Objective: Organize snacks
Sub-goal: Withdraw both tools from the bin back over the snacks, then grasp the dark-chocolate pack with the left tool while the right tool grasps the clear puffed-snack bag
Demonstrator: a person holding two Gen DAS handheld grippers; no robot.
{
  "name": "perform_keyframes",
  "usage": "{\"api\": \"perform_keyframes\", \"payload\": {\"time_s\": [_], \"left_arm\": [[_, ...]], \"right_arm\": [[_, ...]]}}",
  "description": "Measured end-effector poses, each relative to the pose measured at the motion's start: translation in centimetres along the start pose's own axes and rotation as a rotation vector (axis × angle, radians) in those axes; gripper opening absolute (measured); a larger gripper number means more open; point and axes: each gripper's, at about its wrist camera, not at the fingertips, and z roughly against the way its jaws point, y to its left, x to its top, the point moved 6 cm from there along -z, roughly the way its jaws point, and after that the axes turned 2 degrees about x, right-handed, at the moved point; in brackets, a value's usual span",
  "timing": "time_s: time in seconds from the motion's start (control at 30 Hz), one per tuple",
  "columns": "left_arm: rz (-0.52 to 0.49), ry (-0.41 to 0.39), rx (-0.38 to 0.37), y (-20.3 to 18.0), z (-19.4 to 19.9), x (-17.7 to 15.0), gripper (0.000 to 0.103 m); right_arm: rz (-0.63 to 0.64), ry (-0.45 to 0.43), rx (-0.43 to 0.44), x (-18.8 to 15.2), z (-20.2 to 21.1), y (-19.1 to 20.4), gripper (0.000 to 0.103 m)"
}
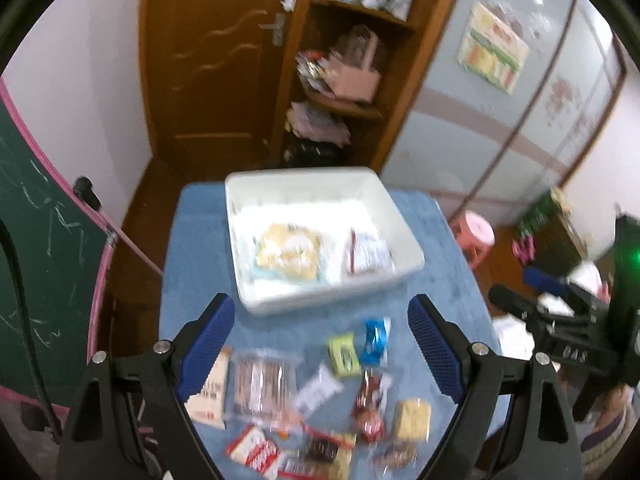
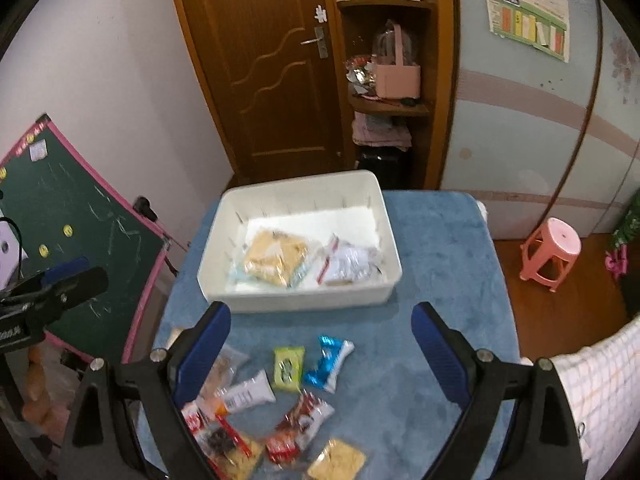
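Left gripper (image 1: 320, 340) hangs spread wide, nothing between its blue pads; right gripper (image 2: 322, 348) is just as wide and bare. Below both, loose snack packets (image 2: 288, 364) scatter the blue tablecloth (image 2: 440, 260). Beyond them, the white bin (image 2: 372, 184) holds two packets.

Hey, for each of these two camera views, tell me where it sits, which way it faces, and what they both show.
Left wrist: rides the left tongs, angled down at the white bin and loose snacks; its open blue fingers frame the view, right tongs at the edge.
Right wrist: rides the right tongs, same downward angle; own open fingers show, left tongs at the left.
Shared: bin, blue packet, blue tablecloth, wooden door.
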Motion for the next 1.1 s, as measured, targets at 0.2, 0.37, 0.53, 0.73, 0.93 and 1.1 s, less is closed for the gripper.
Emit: {"api": "perform_keyframes", "payload": {"time_s": [0.2,0.37,0.53,0.73,0.93,1.1], "left_arm": [[-0.065,0.151,-0.006,0.1,-3.0,-8.1,0.088],[-0.065,0.274,-0.009,0.6,-6.1,-14.1,0.088],[-0.070,0.368,-0.019,0.0,-8.8,-18.2,0.088],[-0.101,0.413,0.018,-1.3,-11.7,-20.6,0.088],[-0.093,0.460,0.048,-2.1,-14.1,-21.7,0.088],[-0.111,0.460,0.092,-2.3,-15.4,-22.2,0.088]], "right_arm": [[-0.036,0.076,-0.031,-6.1,-0.7,-0.1,0.092],[-0.128,0.196,-0.041,-11.9,-2.9,-1.4,0.091],[-0.191,0.288,-0.066,-16.7,-5.1,-2.3,0.086],[-0.236,0.361,-0.077,-20.6,-7.1,-2.6,0.085],[-0.281,0.404,-0.083,-21.9,-9.1,-2.8,0.085],[-0.306,0.432,-0.111,-22.5,-10.6,-3.4,0.085]]}}
